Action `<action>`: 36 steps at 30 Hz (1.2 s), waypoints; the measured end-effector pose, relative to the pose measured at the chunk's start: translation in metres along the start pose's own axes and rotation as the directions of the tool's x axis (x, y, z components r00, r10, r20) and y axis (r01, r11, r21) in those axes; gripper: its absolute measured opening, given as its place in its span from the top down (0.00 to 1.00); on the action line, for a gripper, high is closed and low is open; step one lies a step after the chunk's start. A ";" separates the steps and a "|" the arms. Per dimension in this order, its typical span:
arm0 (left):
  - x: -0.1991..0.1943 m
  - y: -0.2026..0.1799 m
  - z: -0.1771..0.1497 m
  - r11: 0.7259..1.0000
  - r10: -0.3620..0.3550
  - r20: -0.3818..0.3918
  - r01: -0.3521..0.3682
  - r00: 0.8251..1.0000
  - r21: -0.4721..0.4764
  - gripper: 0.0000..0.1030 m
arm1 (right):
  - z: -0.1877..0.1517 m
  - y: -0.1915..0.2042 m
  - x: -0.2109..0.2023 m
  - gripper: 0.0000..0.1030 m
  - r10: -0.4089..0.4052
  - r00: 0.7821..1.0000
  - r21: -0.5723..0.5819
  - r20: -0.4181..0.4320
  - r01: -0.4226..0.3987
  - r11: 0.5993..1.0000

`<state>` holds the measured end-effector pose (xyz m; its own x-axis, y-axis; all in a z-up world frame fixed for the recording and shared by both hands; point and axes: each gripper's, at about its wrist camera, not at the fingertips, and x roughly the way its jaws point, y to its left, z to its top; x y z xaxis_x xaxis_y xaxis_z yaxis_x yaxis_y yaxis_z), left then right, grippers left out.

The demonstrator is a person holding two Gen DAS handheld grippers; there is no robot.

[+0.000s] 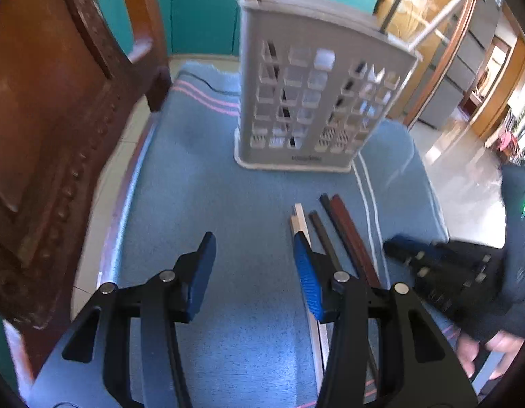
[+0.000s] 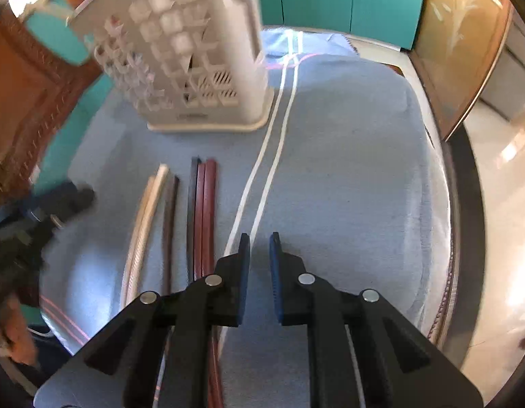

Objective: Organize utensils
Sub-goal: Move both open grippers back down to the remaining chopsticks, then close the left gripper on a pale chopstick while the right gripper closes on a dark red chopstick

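The chopsticks [image 2: 201, 217] lie side by side at lower centre, long axes running toward the utensil holder [image 2: 180, 51] standing at upper left. The left gripper [image 1: 254, 265] is spread and empty. The right gripper [image 2: 259, 255] is nearly closed, holding nothing.

A home: carved wooden furniture [image 1: 51, 108], teal cabinets [image 1: 201, 10].
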<state>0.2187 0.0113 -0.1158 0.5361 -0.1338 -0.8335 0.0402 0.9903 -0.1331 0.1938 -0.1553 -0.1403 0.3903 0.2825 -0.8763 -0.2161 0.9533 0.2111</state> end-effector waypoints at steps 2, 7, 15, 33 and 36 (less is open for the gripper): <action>0.009 -0.003 -0.003 1.000 -0.017 -0.033 0.017 0.999 0.005 0.53 | 0.000 0.004 -0.001 0.82 0.033 0.999 -0.016 0.003 -0.033 0.999; 0.031 -0.010 -0.010 0.999 -0.023 -0.099 0.026 0.995 0.027 0.53 | 0.000 0.016 0.011 0.80 0.022 0.999 -0.068 -0.031 -0.024 0.997; 0.034 -0.016 -0.017 0.998 -0.026 -0.103 0.032 0.994 0.050 0.52 | 0.002 0.013 0.012 0.78 0.032 0.999 -0.089 -0.042 -0.036 0.995; 0.033 -0.037 -0.018 0.976 0.135 -0.057 -0.123 0.989 0.181 0.51 | 0.001 0.008 0.004 0.74 -0.101 0.995 -0.087 0.005 0.102 0.991; 0.033 -0.039 -0.018 0.975 0.136 -0.055 -0.123 0.989 0.187 0.51 | 0.000 0.010 0.010 0.74 -0.108 0.994 -0.097 -0.015 0.106 0.990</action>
<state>0.2196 -0.0325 -0.1475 0.4891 -0.0001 -0.8722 0.1305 0.9888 0.0730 0.1957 -0.1432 -0.1469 0.3983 0.1763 -0.9002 -0.2593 0.9630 0.0739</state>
